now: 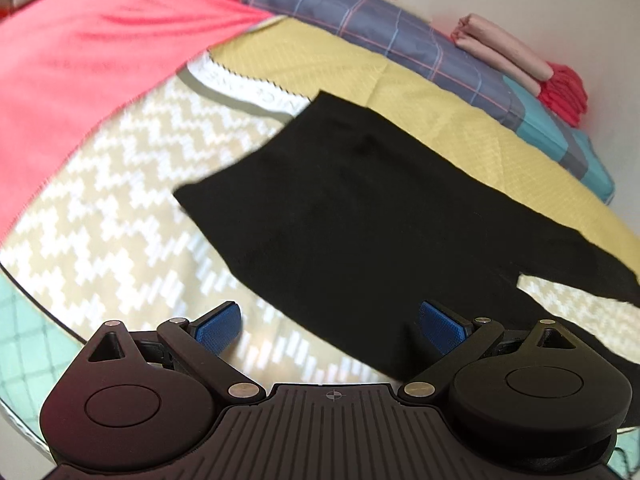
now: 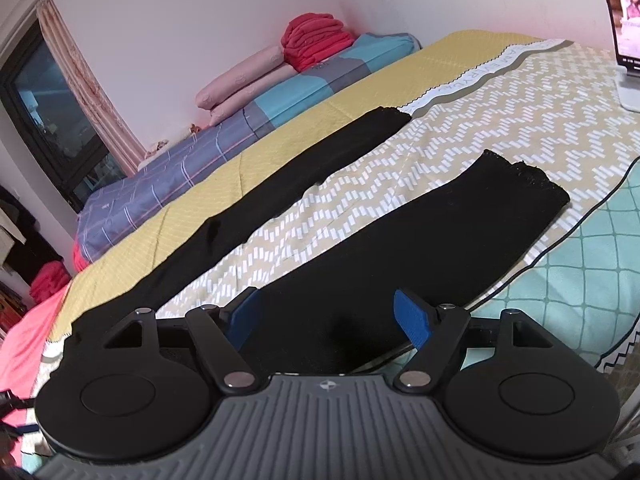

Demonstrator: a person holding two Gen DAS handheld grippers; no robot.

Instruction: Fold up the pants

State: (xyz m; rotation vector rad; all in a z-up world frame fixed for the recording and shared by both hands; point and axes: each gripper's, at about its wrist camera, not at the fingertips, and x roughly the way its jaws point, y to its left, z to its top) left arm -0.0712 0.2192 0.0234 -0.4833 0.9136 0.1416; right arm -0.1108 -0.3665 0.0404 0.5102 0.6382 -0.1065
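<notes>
Both grippers stand open with nothing clamped. Left gripper [image 1: 330, 322] hovers above the waist end of the black pants [image 1: 360, 216]; its blue pads [image 1: 218, 322] are spread wide, one over the patterned bedspread [image 1: 120, 208] and one over black cloth, with no fabric pinched between them. I judge this spacing is kept so the jaws can straddle a waistband edge before closing.

Right gripper [image 2: 332, 320] sits low over the near leg [image 2: 420, 248], jaws parted and framing the cloth. I cannot tell whether the pads touch the fabric, but they do not press on it.

The pants lie flat on the bed, both legs spread in a V: the far leg [image 2: 280, 184] runs along the yellow quilted strip [image 2: 320, 120], the near leg ends near the bed's edge. This flat layout leaves each leg separately reachable, so I judge the first fold, one leg over the other, is not yet made.

Folded bedding and a red stack [image 2: 316, 42] rest along the wall, well apart from the work area, as does the screen on its stand [image 2: 628, 40].
</notes>
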